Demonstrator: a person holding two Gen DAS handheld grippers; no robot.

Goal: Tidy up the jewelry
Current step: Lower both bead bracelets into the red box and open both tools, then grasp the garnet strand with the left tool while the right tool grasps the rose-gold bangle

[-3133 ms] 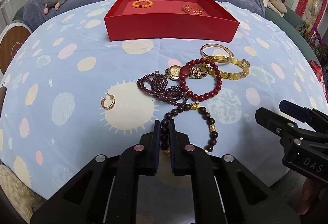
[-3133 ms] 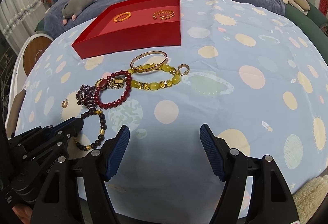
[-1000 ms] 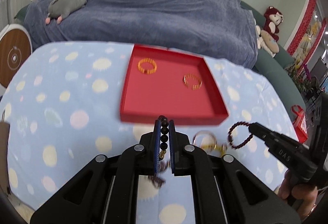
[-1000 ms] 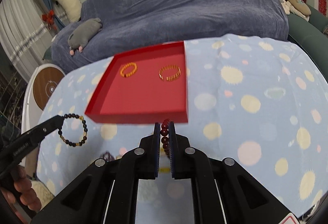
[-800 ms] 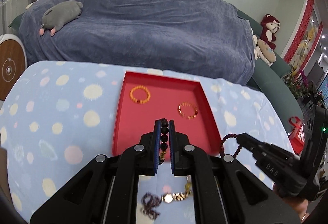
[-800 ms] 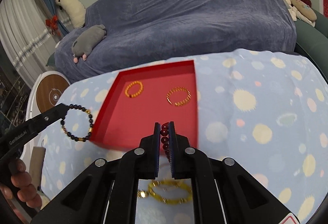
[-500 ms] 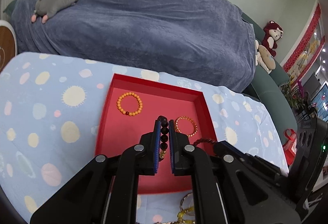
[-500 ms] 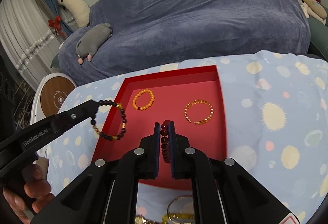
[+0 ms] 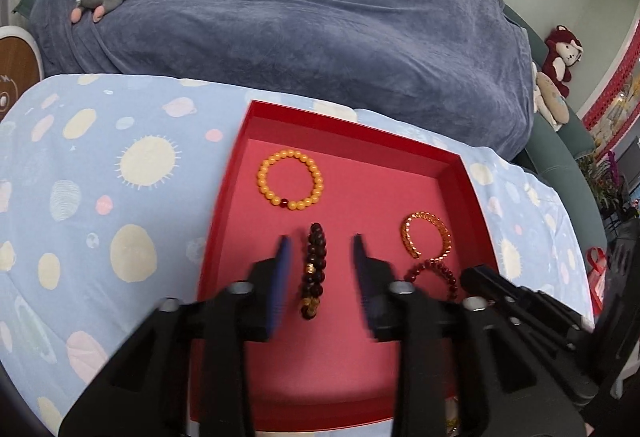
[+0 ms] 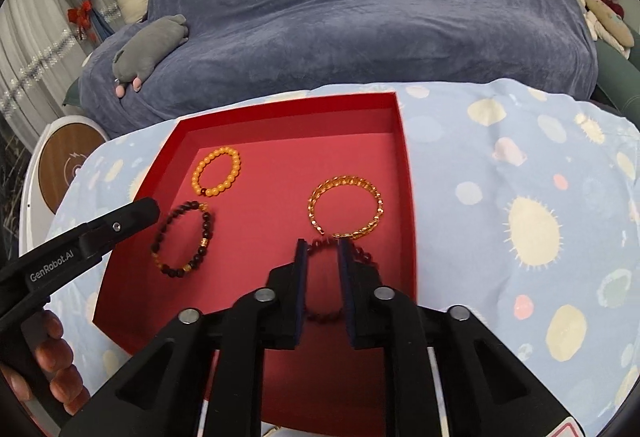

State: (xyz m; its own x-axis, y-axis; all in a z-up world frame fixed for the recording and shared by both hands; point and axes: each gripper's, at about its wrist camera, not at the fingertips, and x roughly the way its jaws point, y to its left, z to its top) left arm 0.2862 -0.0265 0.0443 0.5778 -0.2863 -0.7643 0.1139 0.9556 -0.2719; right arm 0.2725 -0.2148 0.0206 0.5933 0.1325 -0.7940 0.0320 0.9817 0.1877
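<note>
Both claws spread over bracelets inside red tray (image 9: 466, 173)

left claw (image 9: 320, 269) spread | dark bracelet (image 9: 314, 271) loose between fingers | over red tray (image 9: 340, 377)

Your red tray (image 10: 404, 165) sits on the spotted blue cloth and holds four bracelets. At the far left of its floor lies an orange bead bracelet (image 10: 216, 173) with one dark red bead, flat and round. Nearer you on that side lies the dark brown bead bracelet (image 10: 183, 239) with gold spacers, flat. On the right you see a gold chain bangle (image 10: 346, 207), and the red bead bracelet (image 9: 434, 272) just in front of it, partly hidden.
</note>
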